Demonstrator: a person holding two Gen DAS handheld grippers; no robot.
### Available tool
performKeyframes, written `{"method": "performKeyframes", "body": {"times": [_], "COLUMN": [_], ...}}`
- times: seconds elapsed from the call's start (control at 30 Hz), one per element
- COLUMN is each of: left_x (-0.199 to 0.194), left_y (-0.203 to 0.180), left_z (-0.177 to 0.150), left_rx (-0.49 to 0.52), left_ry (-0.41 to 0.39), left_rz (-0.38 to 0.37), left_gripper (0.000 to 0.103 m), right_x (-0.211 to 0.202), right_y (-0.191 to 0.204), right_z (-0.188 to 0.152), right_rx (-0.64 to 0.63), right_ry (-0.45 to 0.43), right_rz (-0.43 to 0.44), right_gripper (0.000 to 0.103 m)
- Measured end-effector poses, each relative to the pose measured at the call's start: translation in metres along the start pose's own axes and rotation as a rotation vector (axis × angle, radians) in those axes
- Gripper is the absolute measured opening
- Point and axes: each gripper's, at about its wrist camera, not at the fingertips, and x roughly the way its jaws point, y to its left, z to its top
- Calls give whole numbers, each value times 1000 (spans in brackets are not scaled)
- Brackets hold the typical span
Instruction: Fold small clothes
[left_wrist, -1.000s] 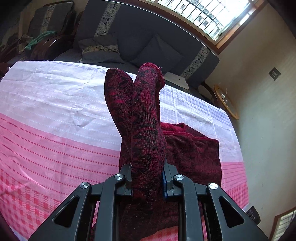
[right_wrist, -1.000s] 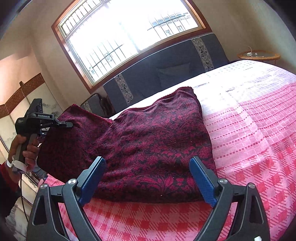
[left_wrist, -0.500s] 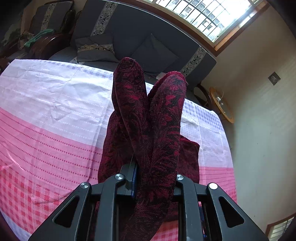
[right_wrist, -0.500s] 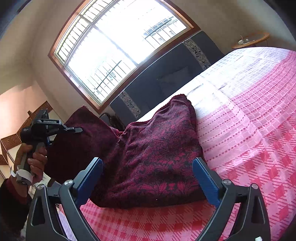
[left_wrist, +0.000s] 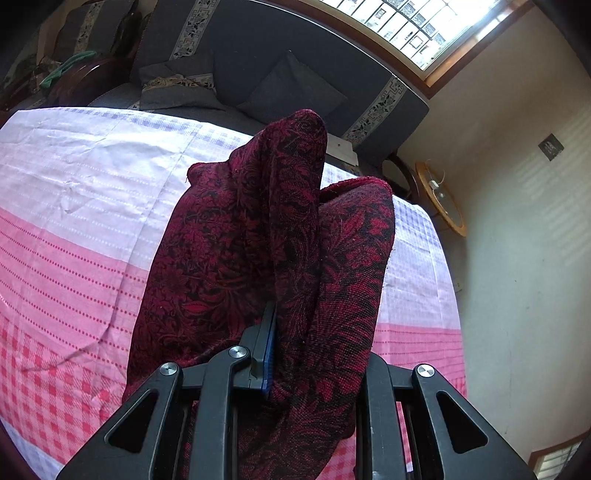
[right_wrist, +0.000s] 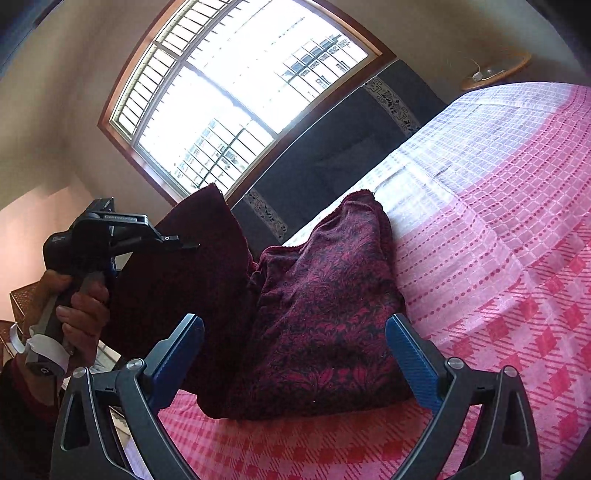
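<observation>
A dark red cloth with a black leaf pattern lies on the pink checked bedspread. My left gripper is shut on one edge of it and holds that edge up in the air, so the fabric drapes over the fingers and hides the right one. In the right wrist view the left gripper holds the raised flap above the left part of the cloth. My right gripper is open just in front of the cloth's near edge, with nothing pressed between its blue pads.
A person's hand grips the left tool's handle. A dark sofa with cushions runs along the far side under a large window. A round wooden side table stands in the corner. Bedspread stretches to the right.
The left gripper has carried the held cloth edge across over the rest of the cloth, which now bunches into a fold. The right gripper has rolled and its jaws have widened a little.
</observation>
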Motion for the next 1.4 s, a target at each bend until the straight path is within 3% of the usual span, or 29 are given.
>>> {"method": "performKeyframes", "body": {"times": [0.3,0.4,0.77,1.1,1.2,1.27,1.33,1.4], "left_x": [27,34,72,92,96,97,92,87], "left_y": [-27,-33,-52,-63,-57,-48,-43,-43], "left_z": [-13,-16,-25,-15,-6,0,5,8], "left_rx": [-2,-5,-6,50,2,-64,-92,-99], "left_ry": [32,36,91,198,265,298,297,316], "left_rz": [24,35,56,21,-72,-185,-274,-439], "left_gripper": [20,20,20,21,29,40,44,44], "right_x": [3,9,8,7,6,6,8,8], "right_y": [15,14,6,-24,-28,-27,-25,-22], "right_z": [-5,-5,-5,-1,-1,-1,0,0], "right_rx": [-72,-64,-10,168,194,191,180,170], "right_ry": [36,73,69,54,43,38,37,38], "right_rz": [3,17,57,119,119,114,107,103], "right_gripper": [98,98,99,99,99,99,99,99]}}
